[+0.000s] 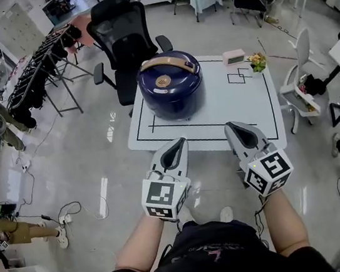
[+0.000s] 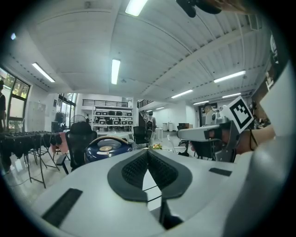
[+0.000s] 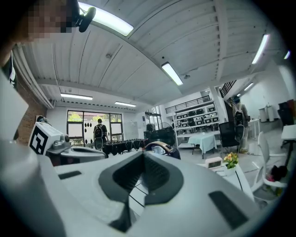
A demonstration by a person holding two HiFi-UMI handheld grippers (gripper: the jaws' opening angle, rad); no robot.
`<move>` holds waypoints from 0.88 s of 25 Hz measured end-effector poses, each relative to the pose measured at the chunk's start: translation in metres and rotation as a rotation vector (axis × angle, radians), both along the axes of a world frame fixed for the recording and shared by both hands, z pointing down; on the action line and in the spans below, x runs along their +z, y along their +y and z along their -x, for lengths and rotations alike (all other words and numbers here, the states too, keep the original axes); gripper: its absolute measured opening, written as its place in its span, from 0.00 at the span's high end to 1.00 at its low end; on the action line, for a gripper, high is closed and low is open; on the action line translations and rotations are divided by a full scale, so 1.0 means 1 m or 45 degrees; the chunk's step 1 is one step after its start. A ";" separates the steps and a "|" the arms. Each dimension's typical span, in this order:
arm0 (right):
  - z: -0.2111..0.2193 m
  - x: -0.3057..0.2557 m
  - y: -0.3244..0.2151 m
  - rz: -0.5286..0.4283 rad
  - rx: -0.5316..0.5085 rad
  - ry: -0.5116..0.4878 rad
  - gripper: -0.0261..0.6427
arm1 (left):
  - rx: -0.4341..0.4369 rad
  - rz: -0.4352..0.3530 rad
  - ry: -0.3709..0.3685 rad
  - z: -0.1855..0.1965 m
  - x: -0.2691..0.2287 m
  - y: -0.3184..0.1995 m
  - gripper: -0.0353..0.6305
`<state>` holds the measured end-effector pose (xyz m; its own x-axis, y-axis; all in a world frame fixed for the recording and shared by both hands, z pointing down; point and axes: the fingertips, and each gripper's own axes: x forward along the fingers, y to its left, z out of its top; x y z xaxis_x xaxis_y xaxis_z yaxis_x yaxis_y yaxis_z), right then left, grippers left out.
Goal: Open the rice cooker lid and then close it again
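Blue, one rice cooker (image 1: 171, 84), seemingly shut; left gripper (image 1: 177, 143) and right gripper (image 1: 234, 126) closed, empty.

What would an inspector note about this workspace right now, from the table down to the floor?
Surface: white table marked with black lines.
Job's things: navy rice cooker stands on it, shut, handle folded across the top.
Clutter: small digital clock and flowers at the far right corner.
Grippers: left gripper and right gripper both shut, empty, at the table's near edge.
Cables: a cable trails over the floor at left.
Surroundings: black office chair behind the table, white chair at right.
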<state>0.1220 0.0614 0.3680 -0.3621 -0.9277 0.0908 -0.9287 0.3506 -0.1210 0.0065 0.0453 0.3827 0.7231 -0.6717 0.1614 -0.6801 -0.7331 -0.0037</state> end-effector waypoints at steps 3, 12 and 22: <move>-0.007 0.001 0.007 0.000 -0.063 -0.021 0.96 | -0.059 0.007 -0.016 -0.007 0.001 0.014 0.94; -0.015 0.007 0.030 -0.001 -0.221 -0.050 0.96 | -0.183 -0.014 -0.054 -0.022 0.002 0.054 0.94; -0.021 0.006 0.046 -0.023 -0.285 -0.053 0.96 | -0.233 -0.057 -0.062 -0.032 -0.003 0.074 0.94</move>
